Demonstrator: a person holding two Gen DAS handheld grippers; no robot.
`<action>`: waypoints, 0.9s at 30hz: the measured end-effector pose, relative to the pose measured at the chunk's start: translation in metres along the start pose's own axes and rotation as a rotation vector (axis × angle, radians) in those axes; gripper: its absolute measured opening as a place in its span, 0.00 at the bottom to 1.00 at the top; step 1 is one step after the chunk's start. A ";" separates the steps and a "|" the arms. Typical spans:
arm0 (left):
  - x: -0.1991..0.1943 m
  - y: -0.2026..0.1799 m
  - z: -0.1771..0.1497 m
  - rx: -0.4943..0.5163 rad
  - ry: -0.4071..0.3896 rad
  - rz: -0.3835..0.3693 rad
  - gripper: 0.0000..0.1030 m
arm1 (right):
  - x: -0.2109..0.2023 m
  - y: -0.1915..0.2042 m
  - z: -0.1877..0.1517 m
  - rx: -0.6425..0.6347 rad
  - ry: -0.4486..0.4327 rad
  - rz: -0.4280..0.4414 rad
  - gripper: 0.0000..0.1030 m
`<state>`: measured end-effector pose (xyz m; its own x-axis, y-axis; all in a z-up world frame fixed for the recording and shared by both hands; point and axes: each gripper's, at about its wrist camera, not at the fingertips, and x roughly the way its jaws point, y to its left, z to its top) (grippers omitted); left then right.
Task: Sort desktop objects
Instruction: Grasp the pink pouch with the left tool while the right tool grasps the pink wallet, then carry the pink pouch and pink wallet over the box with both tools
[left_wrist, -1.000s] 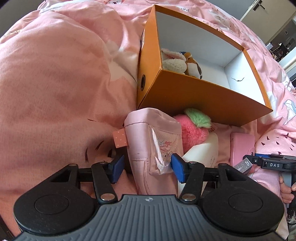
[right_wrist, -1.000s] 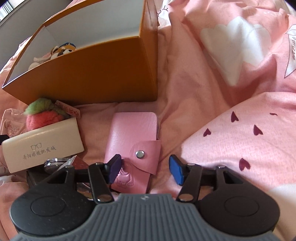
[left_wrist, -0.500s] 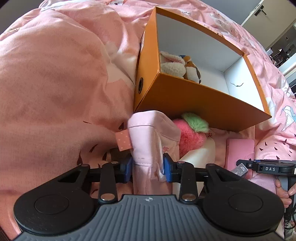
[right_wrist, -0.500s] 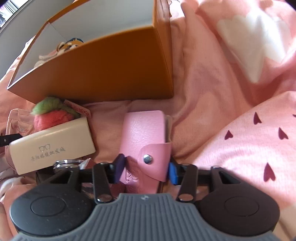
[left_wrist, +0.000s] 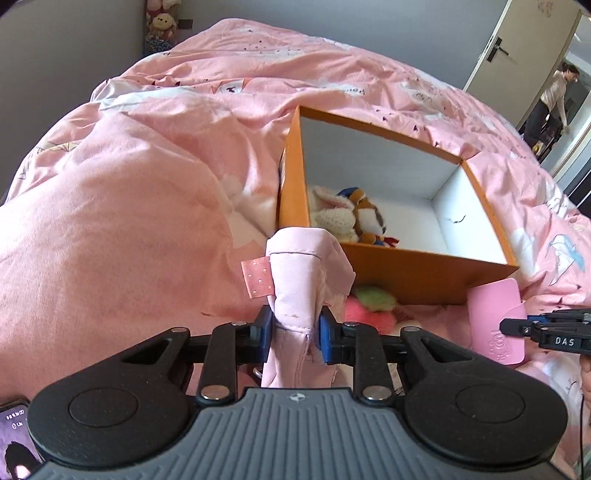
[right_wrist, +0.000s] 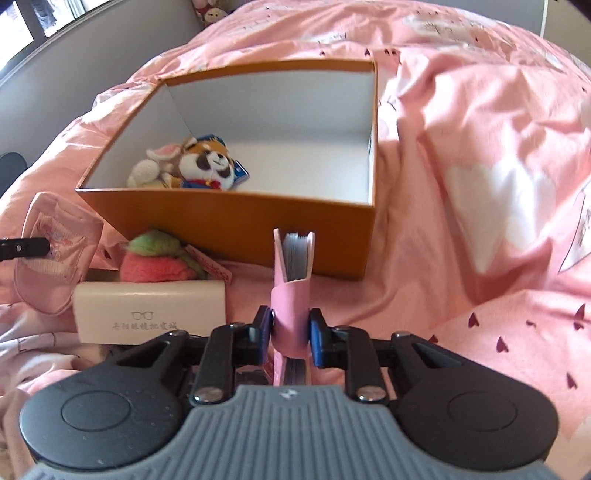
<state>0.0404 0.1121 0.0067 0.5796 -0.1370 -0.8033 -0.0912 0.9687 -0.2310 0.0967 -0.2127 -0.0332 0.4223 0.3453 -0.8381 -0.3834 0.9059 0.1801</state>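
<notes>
The left tongs (left_wrist: 293, 334) are clamped on a soft pink pouch (left_wrist: 299, 284), held up just in front of the orange box (left_wrist: 424, 273). It is floppy cloth and looks light, so a grip low on its middle seems best. The right tongs (right_wrist: 290, 332) are squeezed on a pink card holder (right_wrist: 293, 291), also in front of the box. It looks stiff, thin and smooth, so it may slip. Only the right view shows the cards inside it, and the white glasses case (right_wrist: 149, 312) near the box.
</notes>
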 end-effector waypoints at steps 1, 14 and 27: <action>-0.005 -0.002 0.003 0.001 -0.016 -0.016 0.28 | -0.006 0.001 0.003 -0.007 -0.008 0.005 0.23; -0.021 -0.033 0.054 0.007 -0.154 -0.155 0.28 | -0.066 0.024 0.059 -0.066 -0.219 0.073 0.23; 0.044 -0.066 0.100 -0.002 -0.113 -0.225 0.27 | 0.009 0.003 0.117 0.031 -0.188 0.010 0.23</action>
<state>0.1528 0.0628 0.0419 0.6720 -0.3252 -0.6653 0.0489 0.9160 -0.3983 0.1952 -0.1780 0.0198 0.5659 0.3917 -0.7255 -0.3645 0.9081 0.2060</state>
